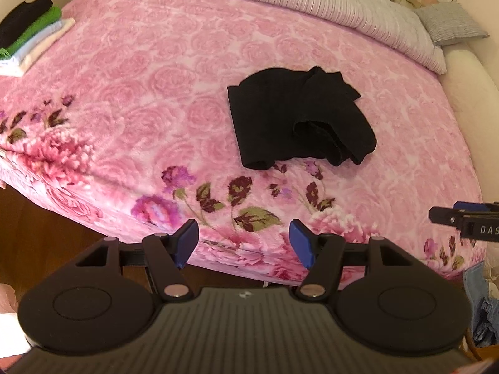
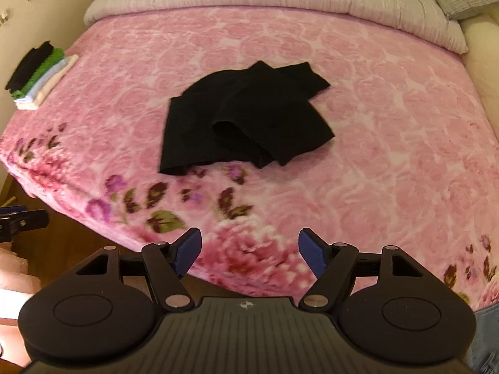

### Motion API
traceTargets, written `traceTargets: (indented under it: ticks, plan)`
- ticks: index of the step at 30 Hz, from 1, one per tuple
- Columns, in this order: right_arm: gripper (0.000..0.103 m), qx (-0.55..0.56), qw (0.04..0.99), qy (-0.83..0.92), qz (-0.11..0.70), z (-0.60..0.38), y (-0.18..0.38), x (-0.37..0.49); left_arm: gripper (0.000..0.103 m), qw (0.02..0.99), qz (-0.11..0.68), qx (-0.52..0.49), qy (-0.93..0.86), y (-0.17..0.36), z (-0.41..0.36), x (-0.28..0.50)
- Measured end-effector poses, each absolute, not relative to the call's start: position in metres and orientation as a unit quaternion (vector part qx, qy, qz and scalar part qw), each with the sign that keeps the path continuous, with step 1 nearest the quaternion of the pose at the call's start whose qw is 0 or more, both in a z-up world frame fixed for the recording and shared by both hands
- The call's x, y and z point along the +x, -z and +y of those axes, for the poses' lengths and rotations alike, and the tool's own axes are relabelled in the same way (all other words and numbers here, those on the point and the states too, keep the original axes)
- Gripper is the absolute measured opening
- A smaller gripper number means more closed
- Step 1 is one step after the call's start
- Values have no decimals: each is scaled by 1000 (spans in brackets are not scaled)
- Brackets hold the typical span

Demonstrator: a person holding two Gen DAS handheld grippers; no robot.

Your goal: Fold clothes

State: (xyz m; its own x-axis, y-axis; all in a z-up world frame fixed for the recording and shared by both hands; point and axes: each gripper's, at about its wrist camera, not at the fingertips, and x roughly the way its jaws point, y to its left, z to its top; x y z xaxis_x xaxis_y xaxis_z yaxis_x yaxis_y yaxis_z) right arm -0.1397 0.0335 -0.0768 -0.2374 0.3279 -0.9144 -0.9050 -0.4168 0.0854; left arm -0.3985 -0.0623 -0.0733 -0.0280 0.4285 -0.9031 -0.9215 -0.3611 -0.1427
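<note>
Left gripper (image 1: 243,238): blue-padded jaws parted, nothing between them, poised over the near edge of the pink floral blanket (image 1: 140,99). Right gripper (image 2: 249,249): jaws spread wider, likewise empty, above the same edge. Black garment (image 1: 296,115): crumpled, lying ahead of both tools, clear of the fingertips; ahead and right of the left gripper, ahead and slightly left of the right. Stack of folded clothes (image 1: 28,37): far ahead to the left. Grey pillow (image 1: 452,23): far right corner.
</note>
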Motion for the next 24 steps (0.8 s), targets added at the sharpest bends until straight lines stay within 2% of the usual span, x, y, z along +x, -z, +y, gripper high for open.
traceTargets:
  ticks: [6, 16, 19, 24]
  plan:
    - [71, -481, 422, -720, 269, 75, 121, -129, 60, 493, 257, -506, -659, 114, -13, -396]
    - [62, -577, 364, -730, 38, 146, 246, -141, 59, 449, 245, -559, -653, 200, 54, -396]
    - [62, -595, 332, -731, -30, 163, 274, -148, 59, 432, 242, -570, -656, 217, 64, -401]
    - [70, -601, 277, -739, -124, 168, 296, -156, 59, 418, 239, -575, -662, 235, 75, -404]
